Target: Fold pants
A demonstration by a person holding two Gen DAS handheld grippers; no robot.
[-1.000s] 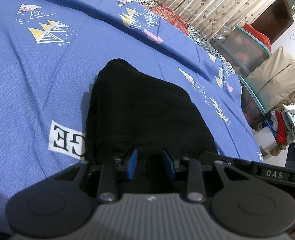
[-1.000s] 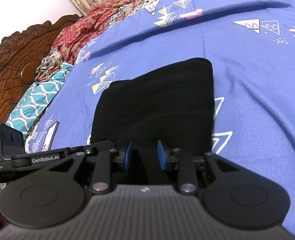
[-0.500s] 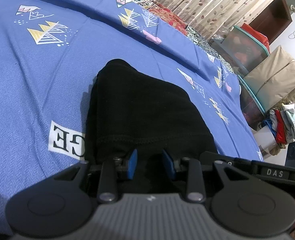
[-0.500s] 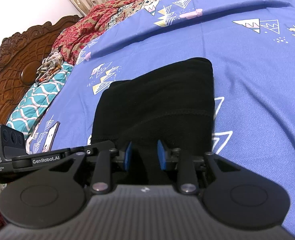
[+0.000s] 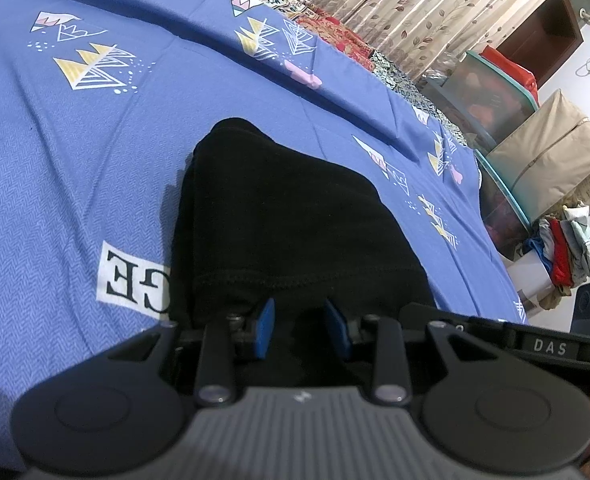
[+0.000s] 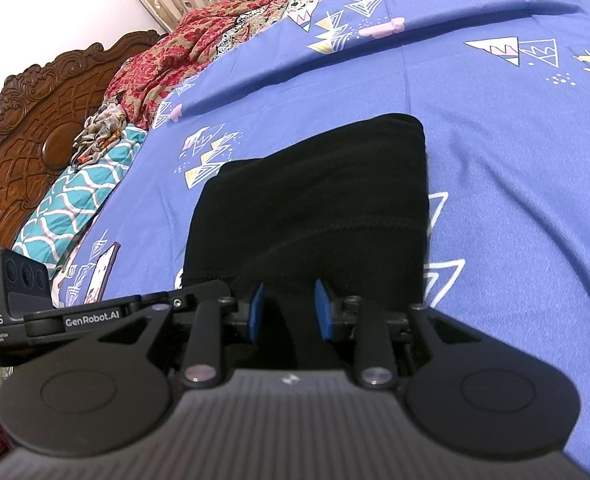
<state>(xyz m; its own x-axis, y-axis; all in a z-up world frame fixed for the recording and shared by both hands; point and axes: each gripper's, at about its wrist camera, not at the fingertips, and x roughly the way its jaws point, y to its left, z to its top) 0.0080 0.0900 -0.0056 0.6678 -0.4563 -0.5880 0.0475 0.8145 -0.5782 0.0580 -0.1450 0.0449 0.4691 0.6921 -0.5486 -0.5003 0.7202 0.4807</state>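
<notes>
Pants (image 5: 291,216) lie folded into a compact black bundle on the blue bed sheet (image 5: 75,184), each hand-held gripper, left (image 5: 302,326) and right (image 6: 289,310), pinching their near edge, unchanged from a second ago; seemingly a last fold remains, calling for lifting that edge across the bundle.

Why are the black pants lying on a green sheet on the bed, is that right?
Not quite: the sheet under the black pants is blue with triangle prints, not green. The left wrist view shows it. The pants do lie on the bed.
</notes>
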